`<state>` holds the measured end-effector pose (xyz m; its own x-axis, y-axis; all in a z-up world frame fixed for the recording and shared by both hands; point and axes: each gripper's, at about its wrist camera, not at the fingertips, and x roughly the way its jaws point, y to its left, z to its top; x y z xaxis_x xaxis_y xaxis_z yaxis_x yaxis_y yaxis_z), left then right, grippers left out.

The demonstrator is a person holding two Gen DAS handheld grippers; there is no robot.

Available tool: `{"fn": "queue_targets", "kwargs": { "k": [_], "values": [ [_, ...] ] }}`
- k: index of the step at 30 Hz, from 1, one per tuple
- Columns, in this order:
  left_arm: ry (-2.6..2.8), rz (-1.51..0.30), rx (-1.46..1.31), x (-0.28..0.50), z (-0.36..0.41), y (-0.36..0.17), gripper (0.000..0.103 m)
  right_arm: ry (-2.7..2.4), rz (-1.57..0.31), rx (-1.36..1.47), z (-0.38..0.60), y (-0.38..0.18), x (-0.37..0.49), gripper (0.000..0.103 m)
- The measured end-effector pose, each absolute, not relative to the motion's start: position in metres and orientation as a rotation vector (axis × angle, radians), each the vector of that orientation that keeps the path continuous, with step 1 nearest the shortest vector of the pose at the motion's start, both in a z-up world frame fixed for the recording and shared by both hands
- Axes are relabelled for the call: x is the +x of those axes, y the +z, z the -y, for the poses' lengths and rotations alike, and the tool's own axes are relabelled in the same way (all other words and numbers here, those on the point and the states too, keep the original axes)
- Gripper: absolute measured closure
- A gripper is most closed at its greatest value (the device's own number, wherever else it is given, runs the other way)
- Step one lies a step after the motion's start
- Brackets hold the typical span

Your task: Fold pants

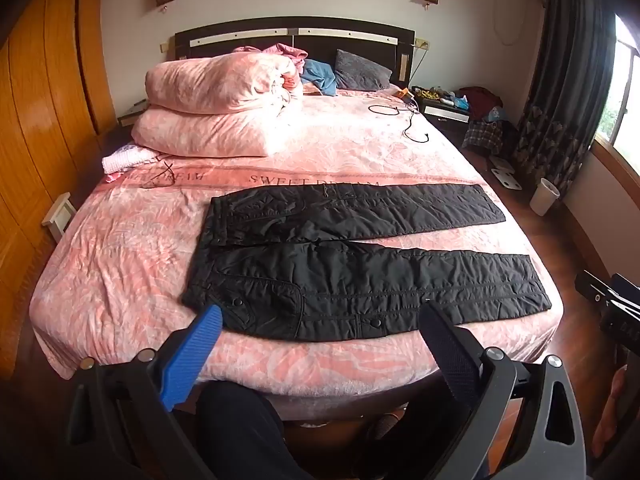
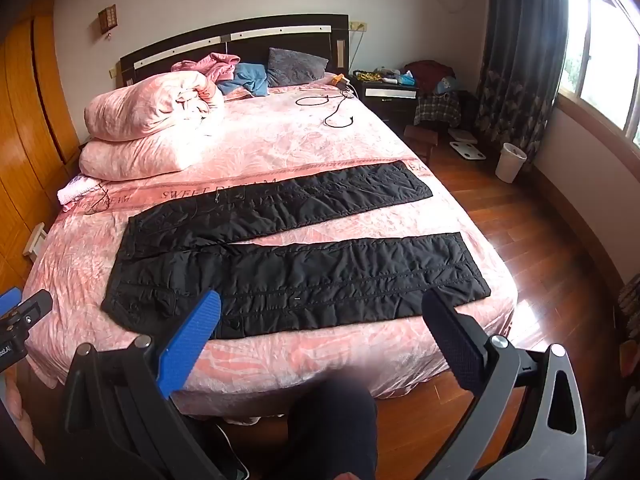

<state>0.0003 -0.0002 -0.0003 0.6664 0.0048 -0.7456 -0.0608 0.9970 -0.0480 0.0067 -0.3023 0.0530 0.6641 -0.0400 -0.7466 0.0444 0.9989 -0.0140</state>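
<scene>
My black quilted padded pants (image 1: 352, 264) lie flat across the centre of the frame on the pink patterned bed sheet (image 1: 120, 264), legs spread apart toward the right. My left gripper (image 1: 320, 320) and right gripper (image 2: 322, 316) both gape fully wide, holding nothing (neither touches cloth). I'd pinch the near leg's waist and hem together, then lift evenly onto the far leg.

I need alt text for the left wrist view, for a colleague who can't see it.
Black quilted pants lie flat across the near end of a pink bed, waist left, legs apart and pointing right. The open left gripper hovers at the bed's near edge, holding nothing. Rolled pink bedding sits further up the bed.
</scene>
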Motion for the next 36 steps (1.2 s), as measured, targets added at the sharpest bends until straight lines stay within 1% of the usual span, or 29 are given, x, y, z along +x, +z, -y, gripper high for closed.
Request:
{"fn": "queue_targets", "kwargs": {
  "k": [36],
  "values": [
    [0.035,-0.833,-0.081,-0.001,-0.009,-0.001,0.004,-0.054,-0.845,-0.001,0.305,0.051,0.007,0.002]
  ]
}}
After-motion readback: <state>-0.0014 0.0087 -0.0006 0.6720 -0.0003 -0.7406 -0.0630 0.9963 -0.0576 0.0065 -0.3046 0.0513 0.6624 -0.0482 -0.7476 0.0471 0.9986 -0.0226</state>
